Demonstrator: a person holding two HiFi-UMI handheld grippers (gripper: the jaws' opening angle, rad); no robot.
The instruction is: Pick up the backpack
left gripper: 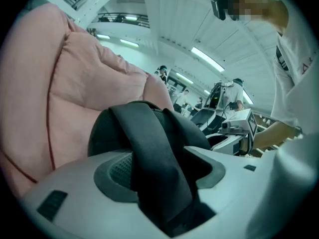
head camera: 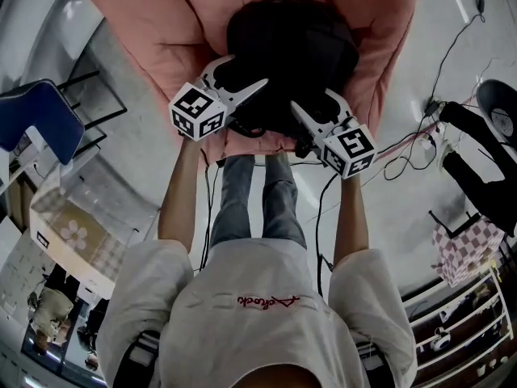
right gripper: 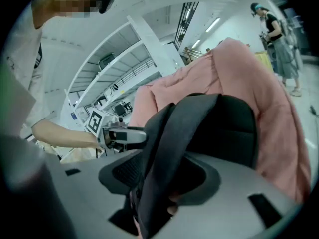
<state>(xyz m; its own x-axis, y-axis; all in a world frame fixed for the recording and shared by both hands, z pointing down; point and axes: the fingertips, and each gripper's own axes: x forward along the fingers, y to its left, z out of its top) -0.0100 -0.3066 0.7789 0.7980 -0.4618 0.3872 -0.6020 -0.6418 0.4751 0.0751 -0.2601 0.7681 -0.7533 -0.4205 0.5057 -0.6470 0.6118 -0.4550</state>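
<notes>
Find the black backpack [head camera: 291, 47] slumped in the hollow of the pink cushion [head camera: 145, 23], with its long axis seemingly running toward the cushion's back. Note the left gripper [head camera: 248, 69] and right gripper [head camera: 311, 98] at the cushion's front edge, equally near, with fingers [left gripper: 114, 171] spread wide (nothing pinched). See one shoulder strap [left gripper: 154, 153] lying between the left pair, the second strap [right gripper: 169, 148] between the right. Judge next: close on both, then lift clear of the cushion. Cannot tell the backpack's contents.
</notes>
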